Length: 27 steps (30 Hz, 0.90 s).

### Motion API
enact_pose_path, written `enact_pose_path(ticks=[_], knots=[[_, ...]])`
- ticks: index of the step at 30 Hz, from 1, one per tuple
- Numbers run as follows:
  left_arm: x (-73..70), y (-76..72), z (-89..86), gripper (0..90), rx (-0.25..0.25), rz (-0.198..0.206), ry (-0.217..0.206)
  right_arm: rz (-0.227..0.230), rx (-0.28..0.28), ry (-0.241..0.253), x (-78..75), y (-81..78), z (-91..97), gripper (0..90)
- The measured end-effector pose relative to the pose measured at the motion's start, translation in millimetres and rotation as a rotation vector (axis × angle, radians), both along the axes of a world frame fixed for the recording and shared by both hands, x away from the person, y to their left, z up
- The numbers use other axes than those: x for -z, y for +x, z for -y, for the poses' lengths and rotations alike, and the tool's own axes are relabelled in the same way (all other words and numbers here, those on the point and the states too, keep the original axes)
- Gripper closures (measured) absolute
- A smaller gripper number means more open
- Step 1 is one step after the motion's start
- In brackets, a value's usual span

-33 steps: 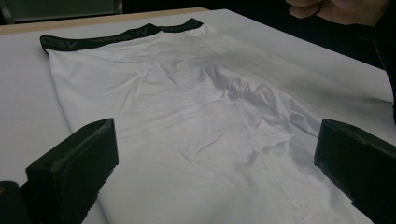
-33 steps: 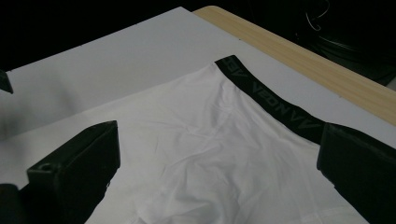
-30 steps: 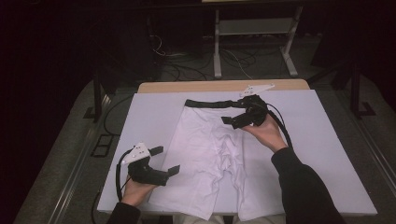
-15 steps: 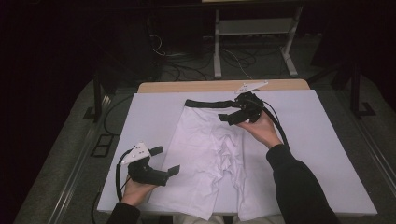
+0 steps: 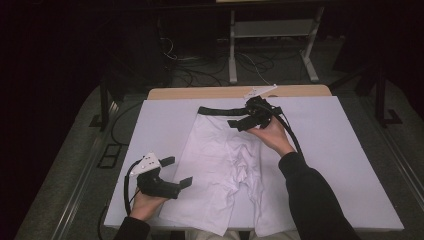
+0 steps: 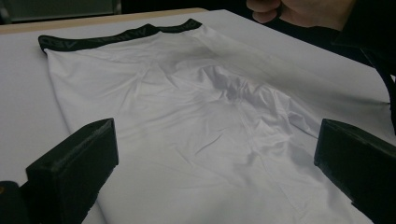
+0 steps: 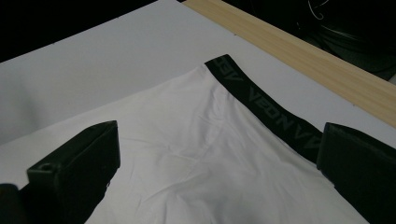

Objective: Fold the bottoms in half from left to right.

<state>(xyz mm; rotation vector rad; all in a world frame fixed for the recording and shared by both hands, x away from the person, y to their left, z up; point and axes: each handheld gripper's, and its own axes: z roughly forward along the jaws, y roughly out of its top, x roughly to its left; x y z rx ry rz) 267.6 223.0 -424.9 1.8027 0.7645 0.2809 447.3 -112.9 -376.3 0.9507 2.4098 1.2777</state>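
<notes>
Two hand-held grippers hovered over a pair of white stretch-fabric shorts with a black lettered waistband (image 5: 222,167), which lay flat at the centre of the white-covered counter (image 5: 350,165), waistband (image 5: 220,111) toward twelve o'clock and leg hems hanging off the six o'clock edge. The left hand-held gripper (image 5: 176,172), at about seven o'clock beside the left leg, had its jaws spread wide apart and empty. The right hand-held gripper (image 5: 243,118), at twelve o'clock just above the waistband's right end, also held its jaws apart around nothing. Creases bunched at the crotch (image 6: 229,88). The cloth looked thin, light and limp, likely to slide and fold under any pull; the thicker elastic band appeared the surest place to pinch, with the hem a second hold.
</notes>
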Motion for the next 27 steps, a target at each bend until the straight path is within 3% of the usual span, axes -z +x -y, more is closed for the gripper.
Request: enact_pose_path(ticks=[12,27], knots=[[-0.4,-0.2,-0.5,0.0,0.004,0.001,-0.005,-0.005,-0.026,-0.025,-1.0,14.0,-28.0,0.0],[-0.8,-0.3,-1.0,0.0,0.001,0.002,-0.015,-0.009,-0.024,-0.012,-0.7,28.3,-53.2,0.0]])
